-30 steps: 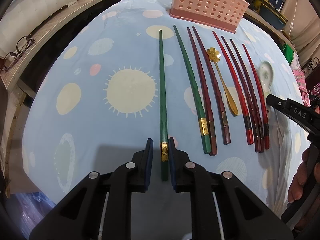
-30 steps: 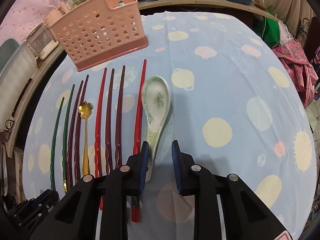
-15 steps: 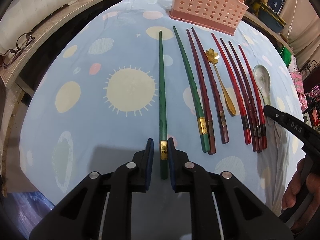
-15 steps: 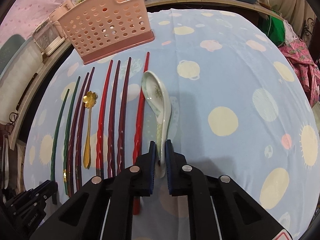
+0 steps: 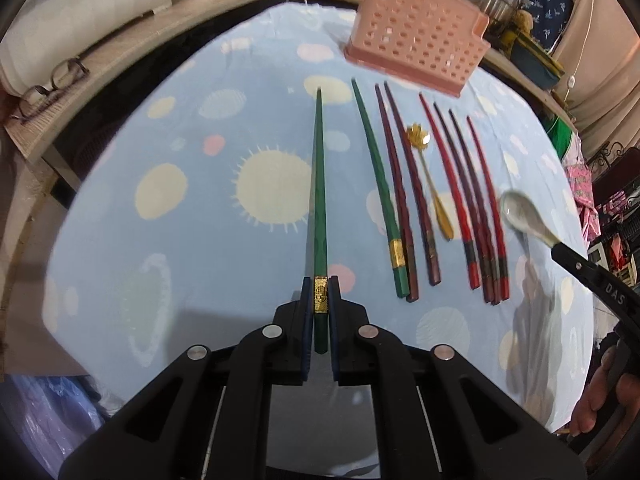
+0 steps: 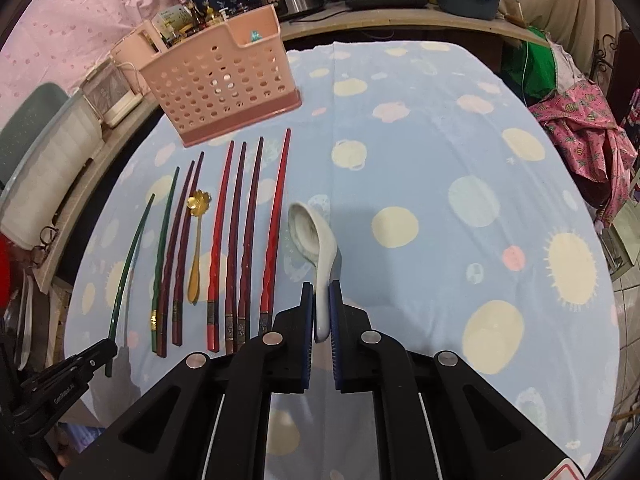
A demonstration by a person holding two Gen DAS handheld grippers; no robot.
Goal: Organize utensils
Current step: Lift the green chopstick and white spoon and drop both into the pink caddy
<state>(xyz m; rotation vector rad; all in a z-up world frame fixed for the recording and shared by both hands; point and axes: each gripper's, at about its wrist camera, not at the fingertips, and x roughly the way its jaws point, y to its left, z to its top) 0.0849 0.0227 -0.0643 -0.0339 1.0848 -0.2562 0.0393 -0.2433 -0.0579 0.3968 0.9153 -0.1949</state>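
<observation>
At lower centre of the left wrist view, the left tongs point(image 5: 320, 308) are closing on a green chopstick point(image 5: 319, 200), the pads pressed at its gold band near the thick end. At lower centre of the right wrist view, the right tongs point(image 6: 322, 312) are clamped on the handle of a white ceramic spoon point(image 6: 316, 248), its bowl raised. The other chopsticks point(image 6: 240, 236) and a gold spoon point(image 6: 196, 240) lie in a row on the bench point(image 6: 420, 160) — the pink basket point(image 6: 224, 88) stands at upper left. The long chopstick is gripped at one end only, so it may be expected to pivot or slip between the pads. The glazed spoon handle could slide out — and either piece might catch the basket rim when lowered.
</observation>
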